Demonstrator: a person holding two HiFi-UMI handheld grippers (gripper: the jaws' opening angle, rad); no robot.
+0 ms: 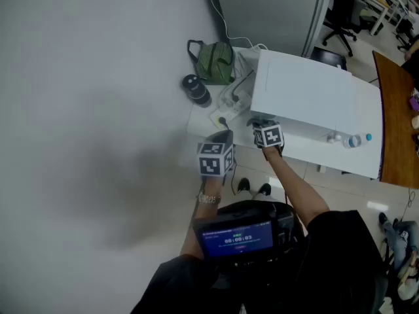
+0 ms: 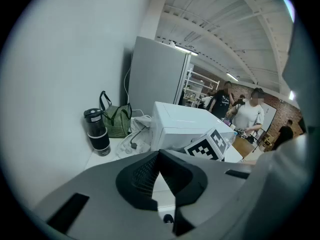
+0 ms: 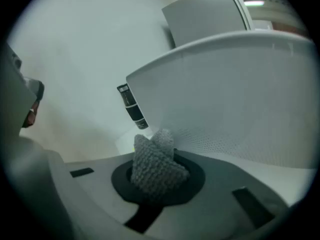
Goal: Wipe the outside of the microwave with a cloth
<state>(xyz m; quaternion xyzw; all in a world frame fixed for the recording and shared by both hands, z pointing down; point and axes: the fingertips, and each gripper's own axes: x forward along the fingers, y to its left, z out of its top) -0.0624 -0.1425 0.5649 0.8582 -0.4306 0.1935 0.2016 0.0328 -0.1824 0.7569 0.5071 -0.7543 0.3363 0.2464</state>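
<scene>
Your right gripper [image 3: 156, 160] clamps a nubby grey knit cloth [image 3: 150, 170], the white microwave's [image 3: 240, 99] perforated side close at 1 o'clock. Your left gripper's [image 2: 159, 154] ribbed black pads [image 2: 144, 175] meet, empty.

blurred timer-like digits on the dark screen [image 1: 237, 239], nothing else legible

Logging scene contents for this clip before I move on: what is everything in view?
microwave: one, white, on the table
table: one, white, against the wall
cloth: one, grey, in the right jaws, by the microwave's side
flask: one, black, by the wall
bag: one, green striped, behind the flask
power strip: one, white, left of the microwave
water bottle: one, clear, blue cap, right of the microwave
wooden table: one, brown, right edge
left hand-held gripper: grey, jaws together, empty
right hand-held gripper: grey, shut on the cloth
</scene>
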